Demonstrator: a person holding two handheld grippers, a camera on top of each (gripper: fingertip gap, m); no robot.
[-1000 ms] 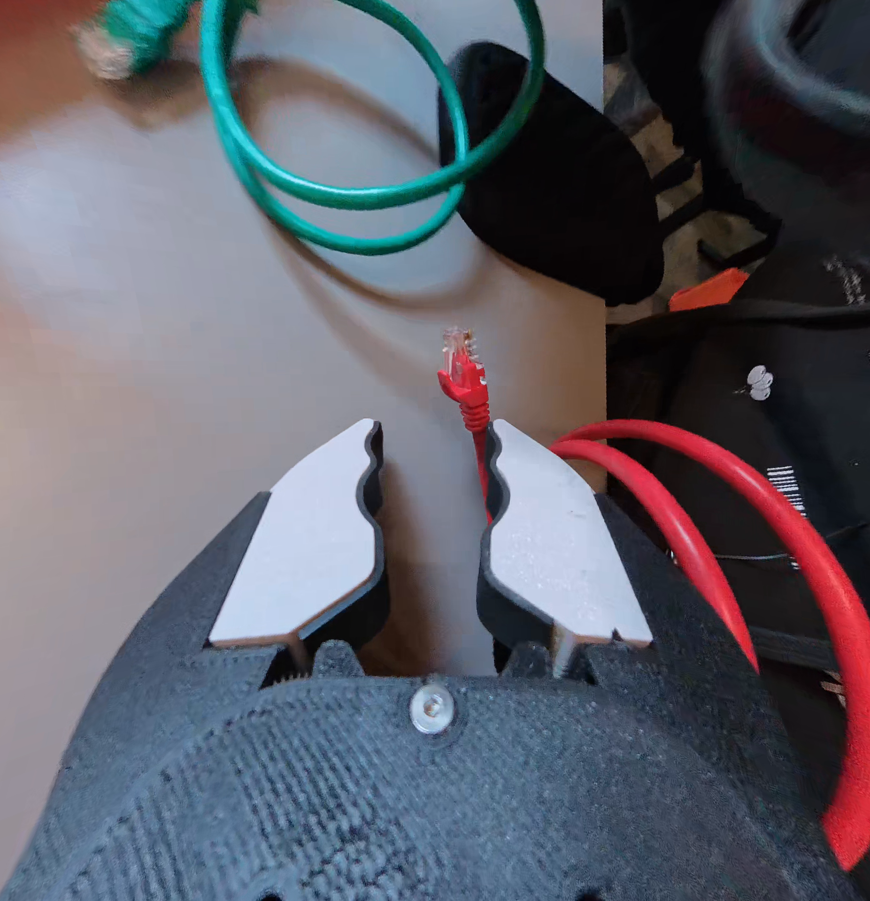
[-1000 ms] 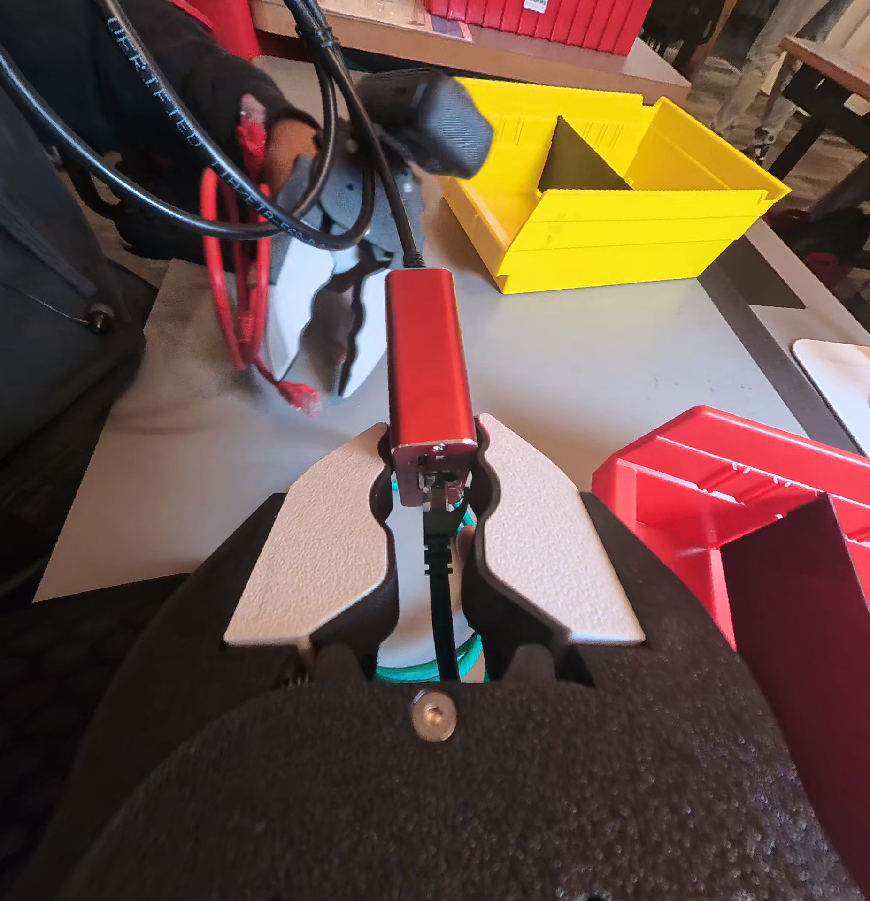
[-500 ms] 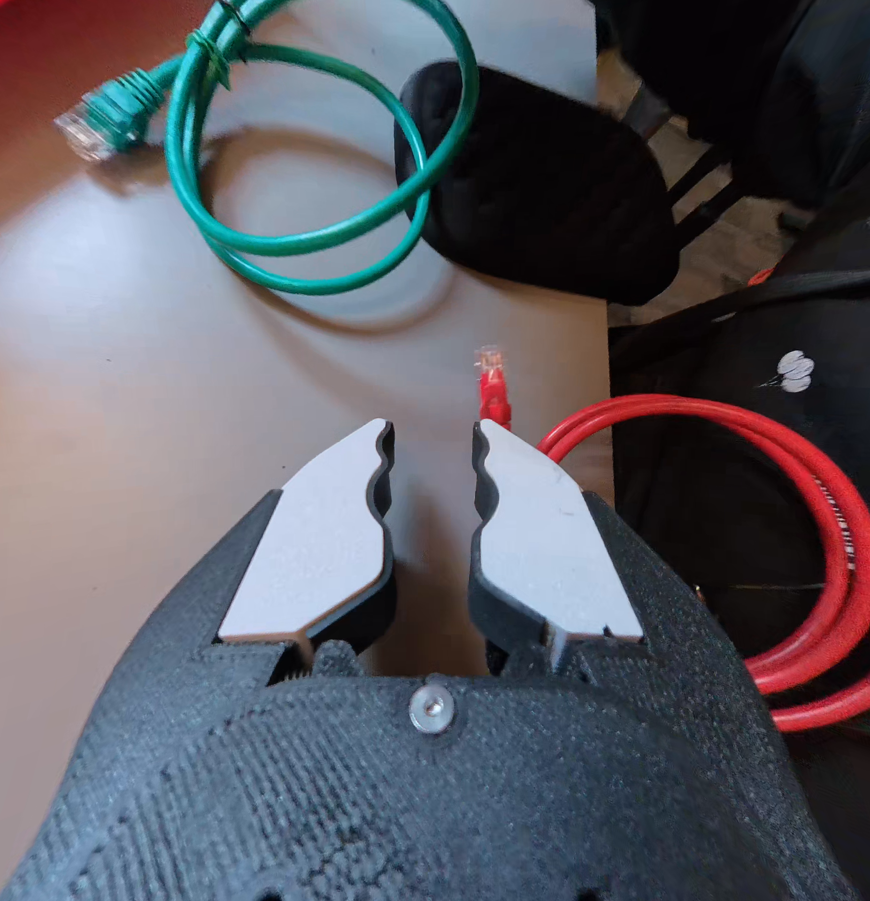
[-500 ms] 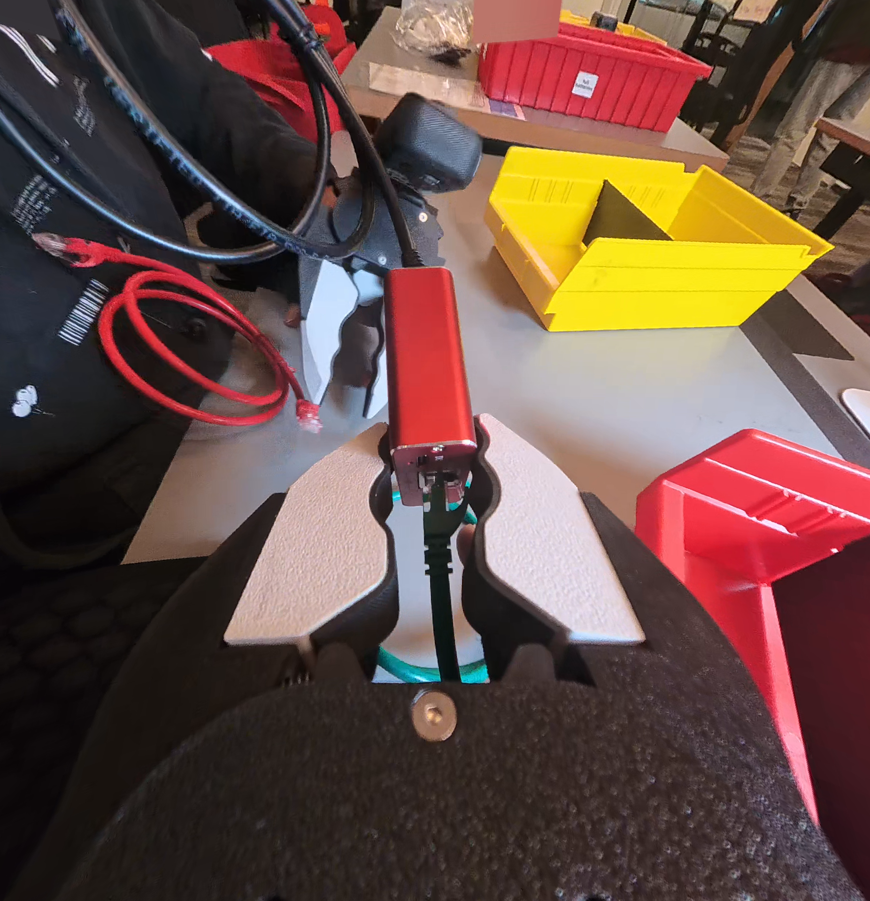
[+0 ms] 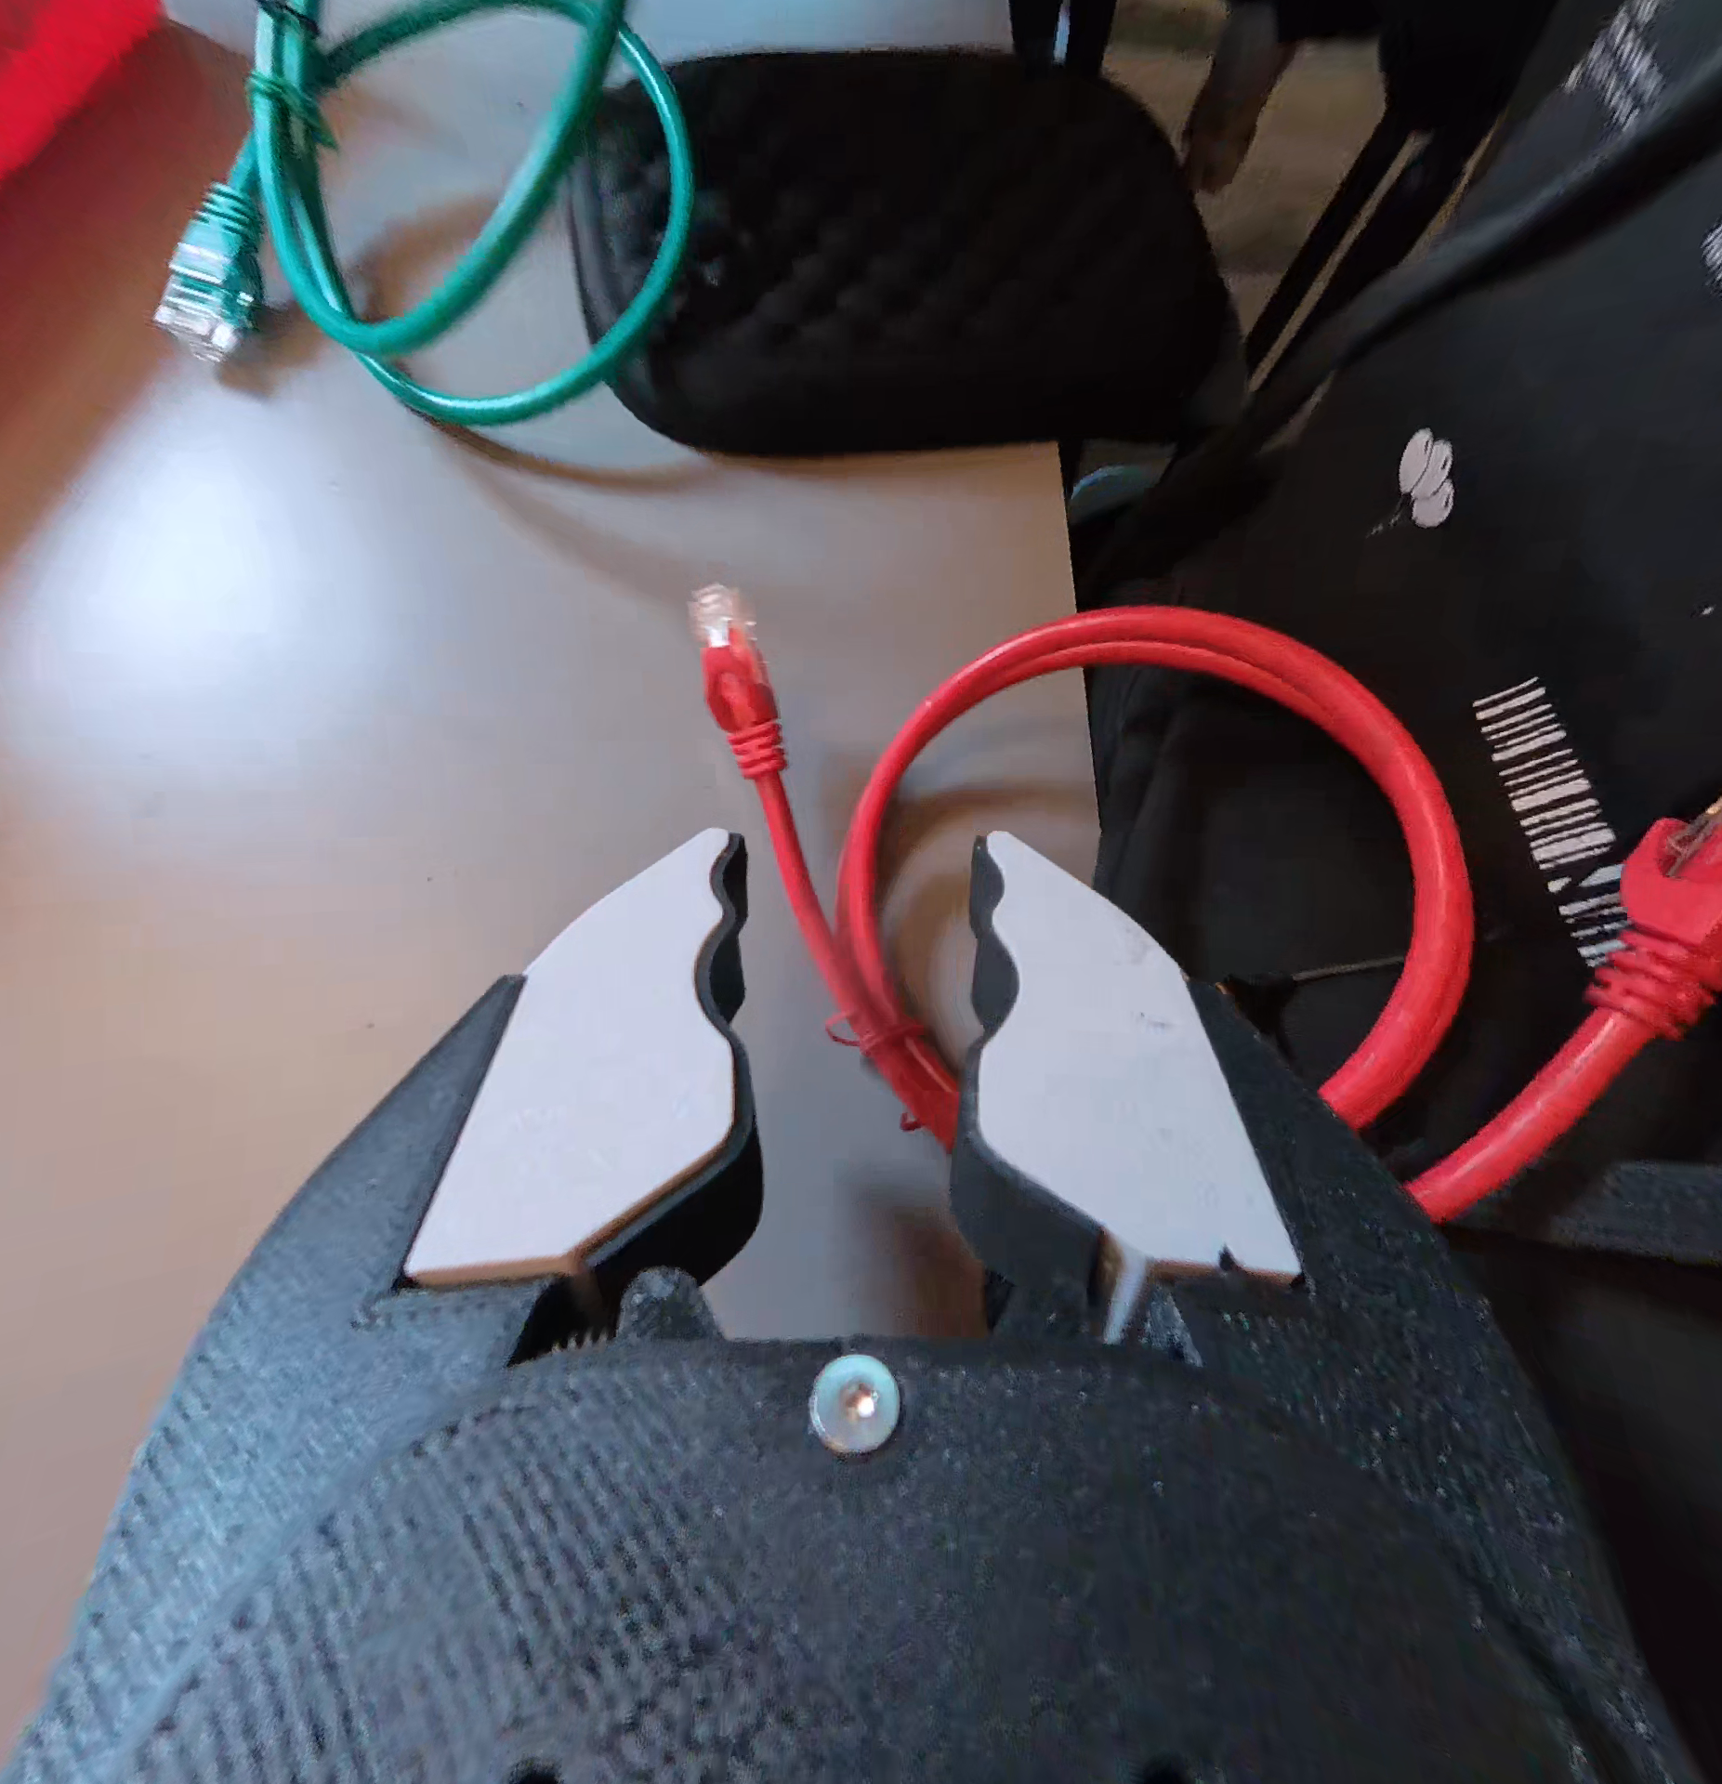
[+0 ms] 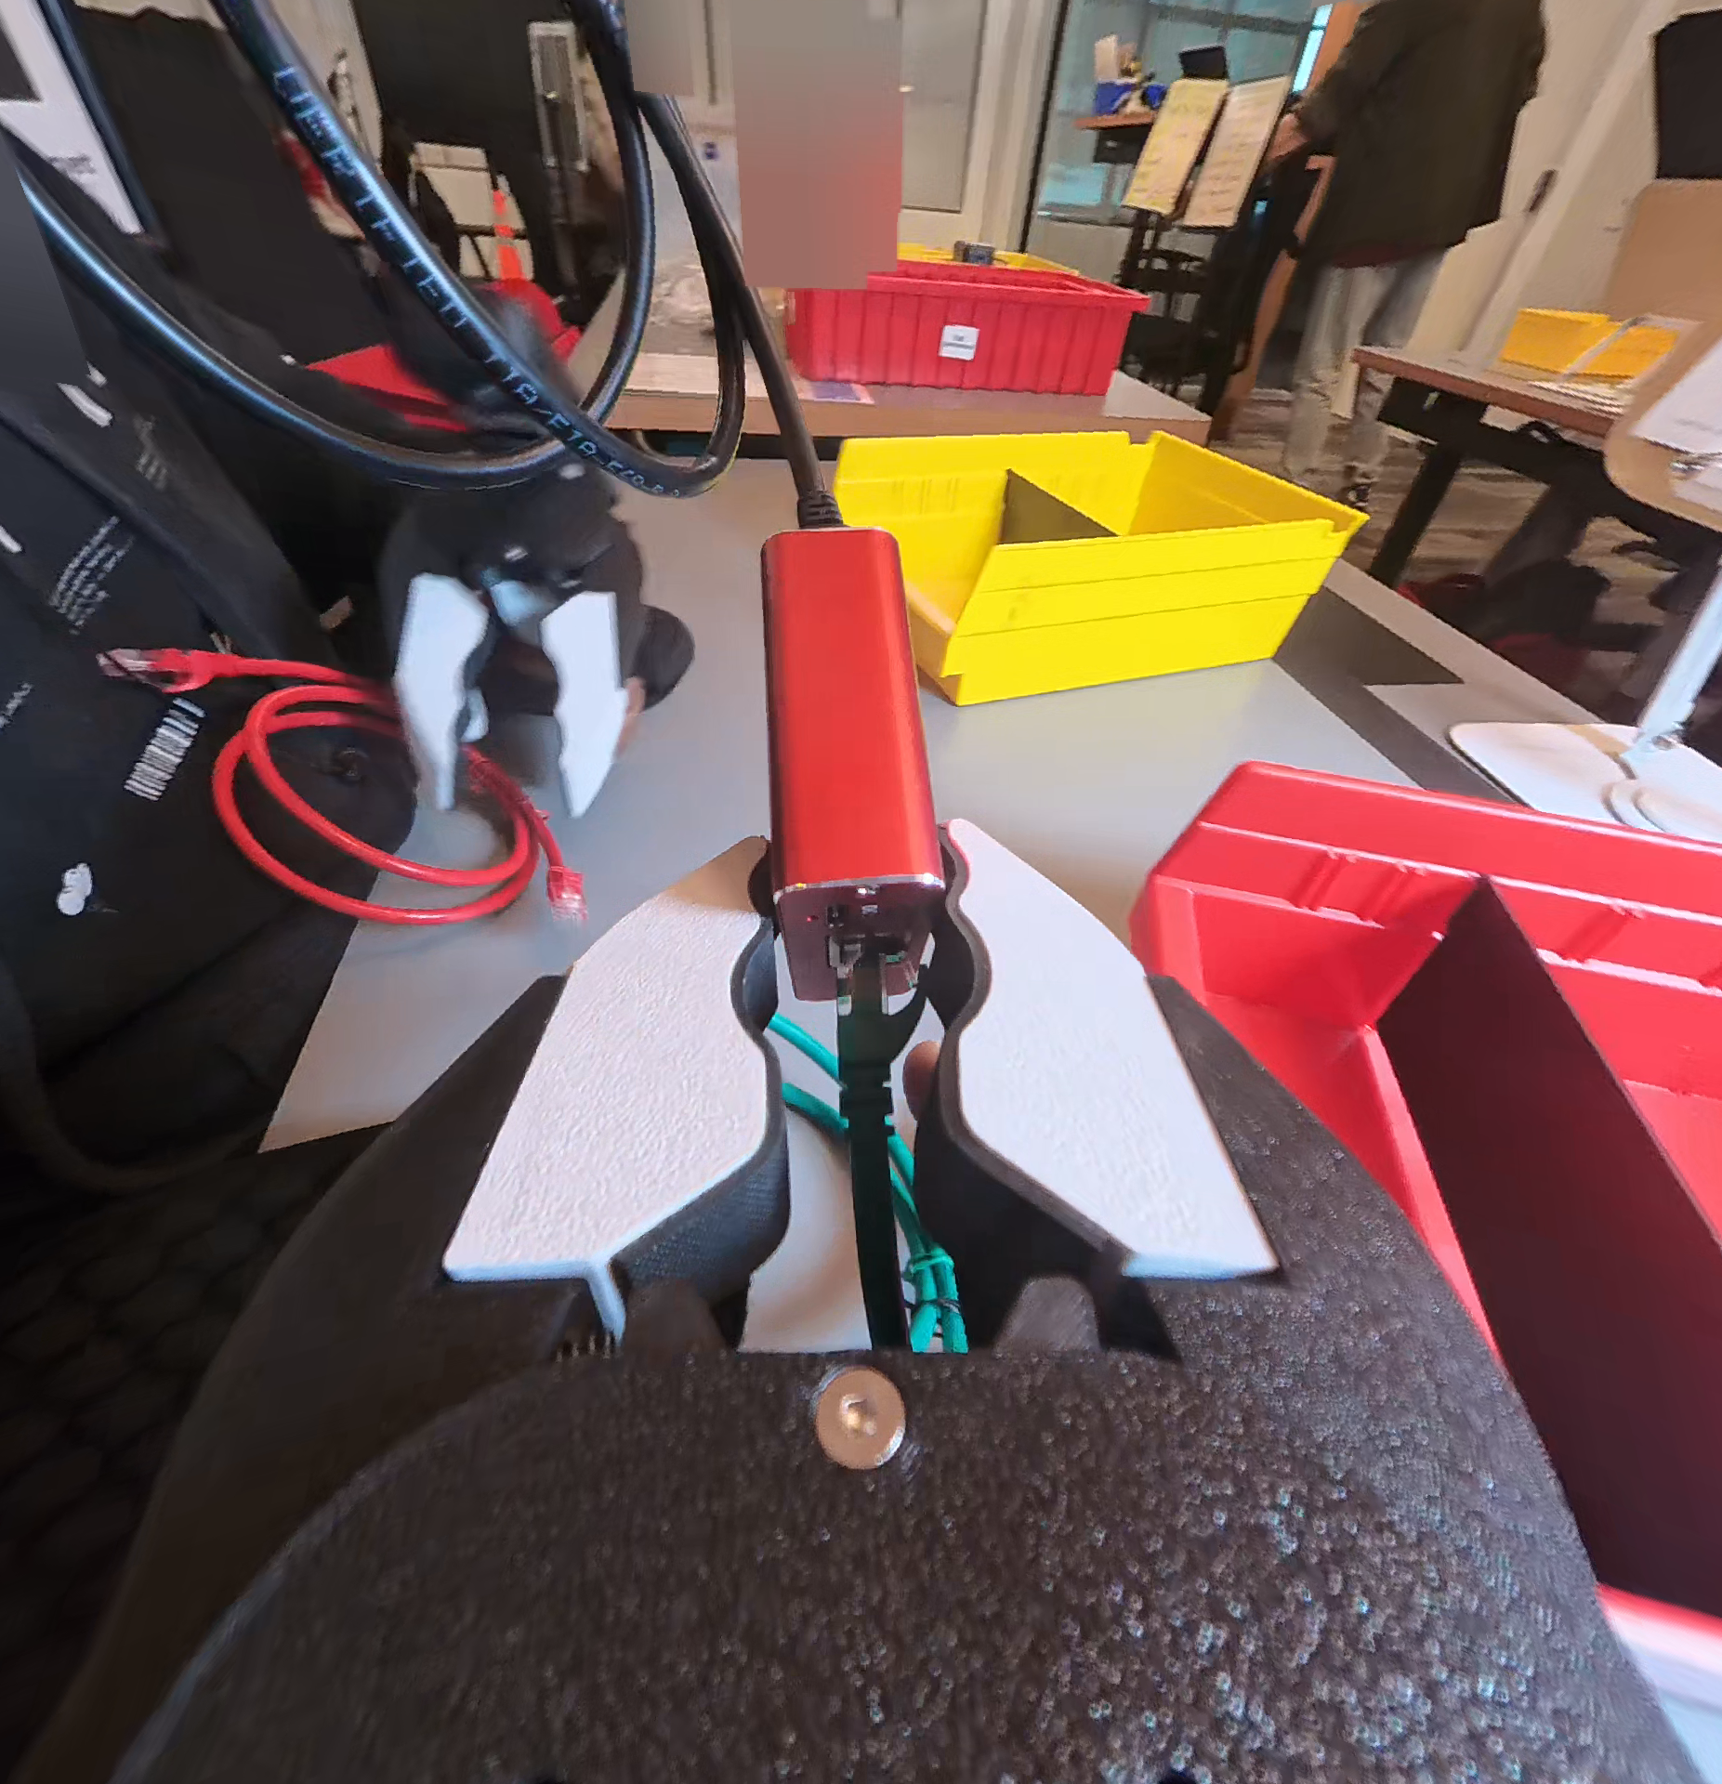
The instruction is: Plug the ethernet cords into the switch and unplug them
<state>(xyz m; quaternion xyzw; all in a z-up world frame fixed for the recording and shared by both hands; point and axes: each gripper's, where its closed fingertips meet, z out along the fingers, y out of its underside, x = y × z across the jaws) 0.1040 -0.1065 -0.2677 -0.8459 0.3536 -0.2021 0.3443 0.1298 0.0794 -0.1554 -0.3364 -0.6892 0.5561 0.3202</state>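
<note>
My right gripper (image 6: 852, 854) is shut on a red metal switch (image 6: 842, 714) and holds it above the grey table (image 6: 1079, 772). A green ethernet cord (image 6: 871, 1052) is plugged into its near end, and a black cable (image 6: 741, 319) leaves its far end. The green cord's coil (image 5: 509, 261) and free plug (image 5: 205, 285) lie on the table. My left gripper (image 5: 857, 859) is open, and the tied red ethernet cord (image 5: 866, 975) lies between its fingers at the table edge. The red cord's plug (image 5: 731, 666) points ahead. The left gripper also shows in the right wrist view (image 6: 509, 695).
A yellow bin (image 6: 1108, 599) stands at the back of the table, and a red bin (image 6: 1417, 965) at the right. A black chair seat (image 5: 895, 251) sits beyond the table edge. Dark clothing (image 5: 1417, 676) is under the red coil's outer half. The red cord's other plug (image 5: 1687, 898) hangs off the table. My right fingertips sit around 20 centimetres from my left ones.
My left gripper has opened wider and come down over the red cord, which now lies between its fingers. My right gripper has tilted the switch upward and kept its hold.
</note>
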